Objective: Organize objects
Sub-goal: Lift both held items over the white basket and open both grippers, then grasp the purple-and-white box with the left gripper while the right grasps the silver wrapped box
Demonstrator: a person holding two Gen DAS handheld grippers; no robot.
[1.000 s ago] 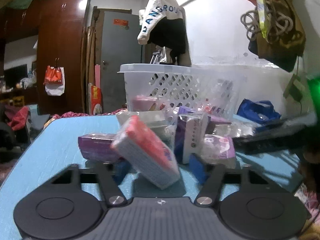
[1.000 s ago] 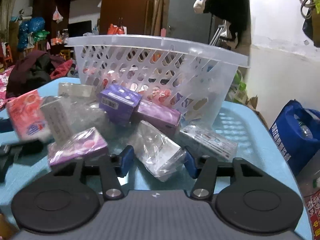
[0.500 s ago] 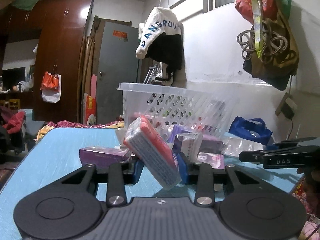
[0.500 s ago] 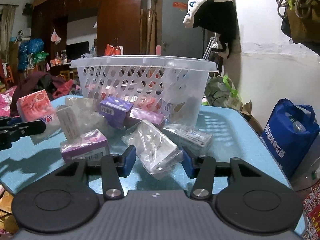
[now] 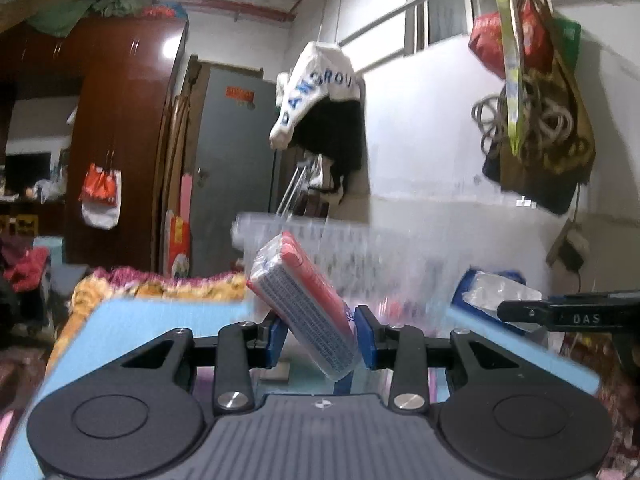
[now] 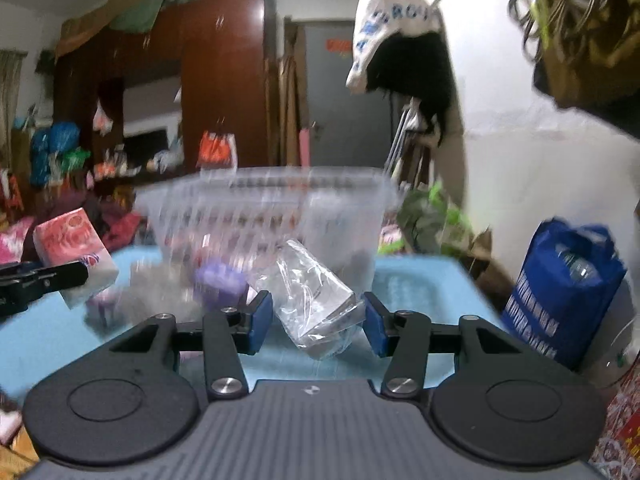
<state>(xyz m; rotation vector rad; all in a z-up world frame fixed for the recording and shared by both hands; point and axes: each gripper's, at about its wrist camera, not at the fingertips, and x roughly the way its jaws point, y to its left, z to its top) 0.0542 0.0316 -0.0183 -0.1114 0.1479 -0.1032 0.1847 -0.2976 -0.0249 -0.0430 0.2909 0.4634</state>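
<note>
My left gripper point(image 5: 320, 340) is shut on a red and white tissue pack point(image 5: 304, 300), held tilted above the blue table point(image 5: 160, 320). The right wrist view shows the same pack point(image 6: 72, 252) at the left. My right gripper point(image 6: 318, 322) is shut on a clear-wrapped pack point(image 6: 312, 300), lifted off the table point(image 6: 420, 288). Behind both stands a white slotted basket point(image 6: 340, 200), blurred, with packs inside. A purple box point(image 6: 218, 284) and other packs lie in front of it.
A blue shopping bag point(image 6: 560, 292) stands off the table's right side. Clothes and bags hang on the wall behind the basket point(image 5: 360, 248). A dark wardrobe point(image 5: 120, 140) and floor clutter fill the left.
Both grippers have risen, each with its pack lifted clear of the pile. The table and basket sit lower in both views. The left jaws closed tighter on the red pack.
</note>
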